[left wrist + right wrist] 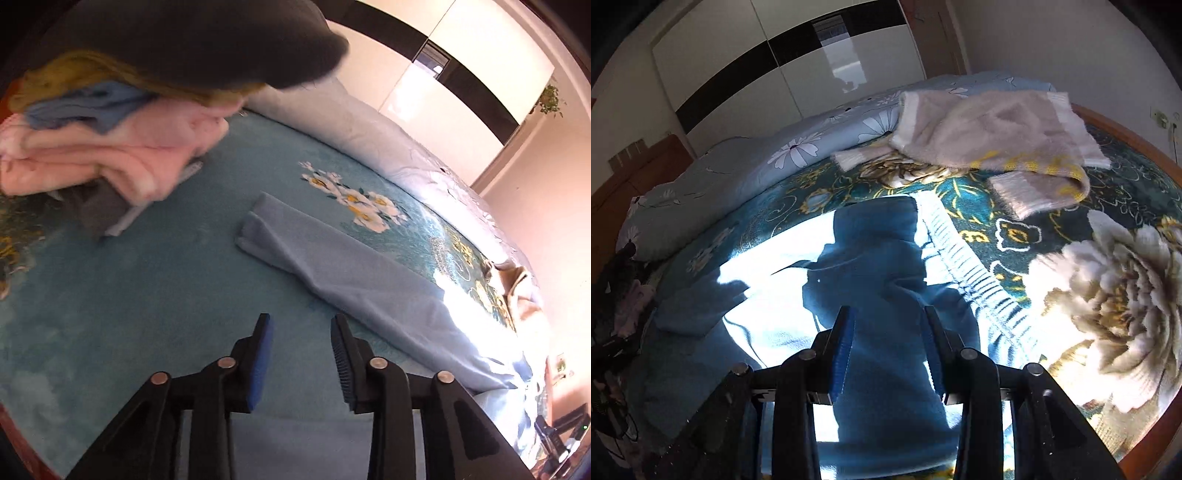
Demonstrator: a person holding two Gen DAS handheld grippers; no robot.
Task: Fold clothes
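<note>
One light-blue garment (354, 273), folded long and flat; both grippers' jaws parted, empty.

both hand-held grippers (301, 328) (888, 321): black linkage arms, round silver rivets, ribbed blue pads.

Trousers (354, 273) on bed (147, 295), clothes pile (103, 155) behind.

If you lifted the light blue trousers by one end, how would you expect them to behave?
The light blue trousers would probably hang limp, since they already lie in soft folds on the bed cover. They look thin, so likely light. The elastic waistband may bunch and stretch.
</note>
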